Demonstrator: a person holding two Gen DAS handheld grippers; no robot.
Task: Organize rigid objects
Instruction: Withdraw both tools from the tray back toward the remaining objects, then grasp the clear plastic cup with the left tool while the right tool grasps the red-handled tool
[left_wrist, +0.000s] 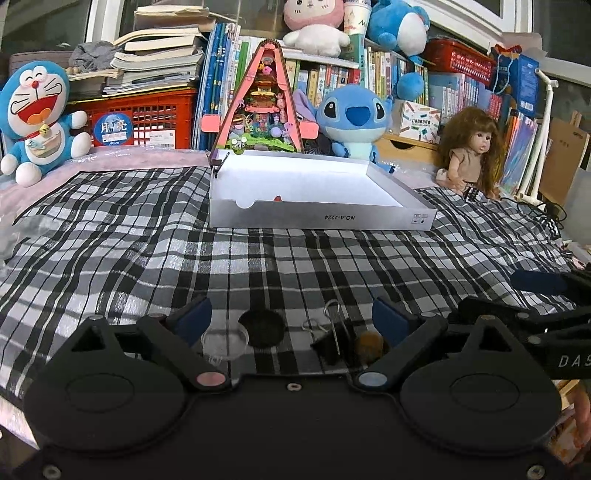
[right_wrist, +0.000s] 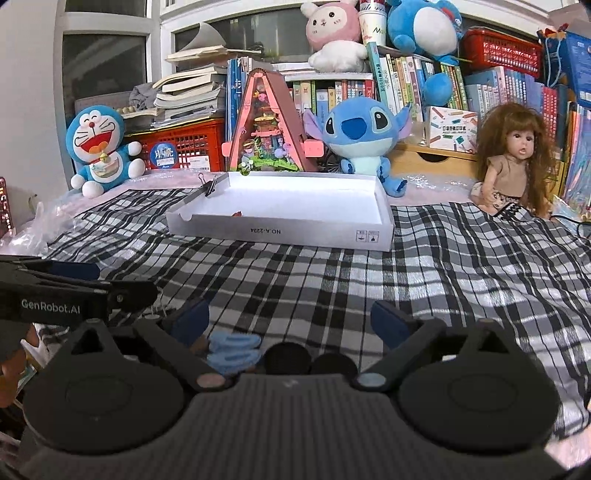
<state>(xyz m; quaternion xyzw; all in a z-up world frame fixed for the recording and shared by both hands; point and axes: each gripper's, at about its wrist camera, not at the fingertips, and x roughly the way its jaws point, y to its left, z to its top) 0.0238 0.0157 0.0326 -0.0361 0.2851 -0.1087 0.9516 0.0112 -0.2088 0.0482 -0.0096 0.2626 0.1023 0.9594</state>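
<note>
My left gripper (left_wrist: 291, 318) stands open low over the plaid cloth (left_wrist: 147, 240). On the cloth between its blue pads lie a clear little cup (left_wrist: 225, 343), a black round disc (left_wrist: 262, 328), a black binder clip (left_wrist: 332, 341) and a brown fuzzy ball (left_wrist: 369, 345); the pads touch none of them. My right gripper (right_wrist: 291, 318) is open too, above light blue hair clips (right_wrist: 232, 349) and two black discs (right_wrist: 288, 358). Farther back sits a shallow white box (left_wrist: 317, 218) (right_wrist: 280, 230). It has a small red piece (left_wrist: 277, 198) inside and a binder clip (right_wrist: 208, 186) on its left wall.
Behind the box stand a pink triangular model house (left_wrist: 262, 99), a Stitch plush (left_wrist: 351, 118), a Doraemon plush (left_wrist: 37, 114) and a doll (right_wrist: 517, 155), backed by books and red crates (left_wrist: 147, 118). Crinkled plastic (right_wrist: 37, 221) lies at the cloth's left edge.
</note>
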